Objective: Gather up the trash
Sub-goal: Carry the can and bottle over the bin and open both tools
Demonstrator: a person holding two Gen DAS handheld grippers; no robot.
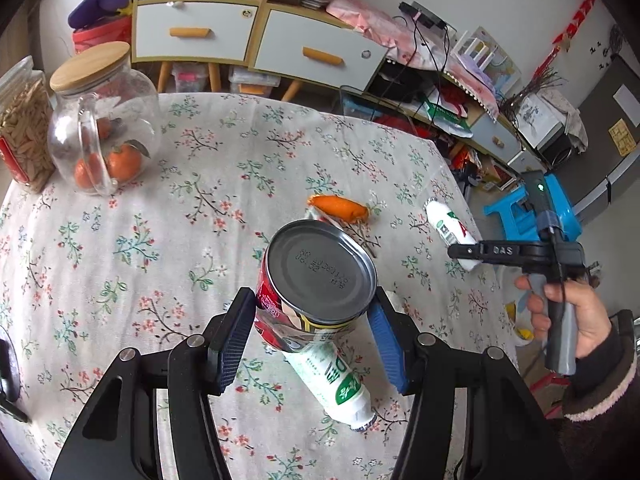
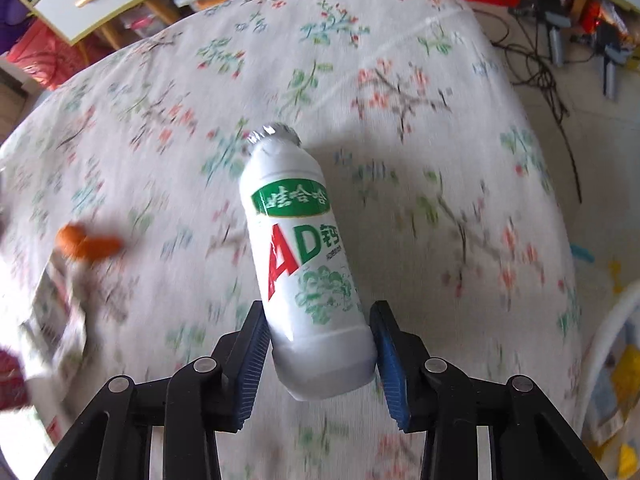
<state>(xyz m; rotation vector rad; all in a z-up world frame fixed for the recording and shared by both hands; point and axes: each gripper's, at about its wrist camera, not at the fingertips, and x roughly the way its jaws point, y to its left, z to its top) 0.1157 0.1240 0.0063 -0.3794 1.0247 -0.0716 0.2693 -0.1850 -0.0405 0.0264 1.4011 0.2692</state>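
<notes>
In the left wrist view the left gripper has its jaws clamped on a red can, held above the floral tabletop with its base facing the camera; a second white bottle lies below, long axis toward 5 o'clock, and orange peel sits at 12 o'clock. In the right wrist view the right gripper pinches a white AD bottle by its base, neck toward 11 o'clock, so I judge both jaws loaded.
</notes>
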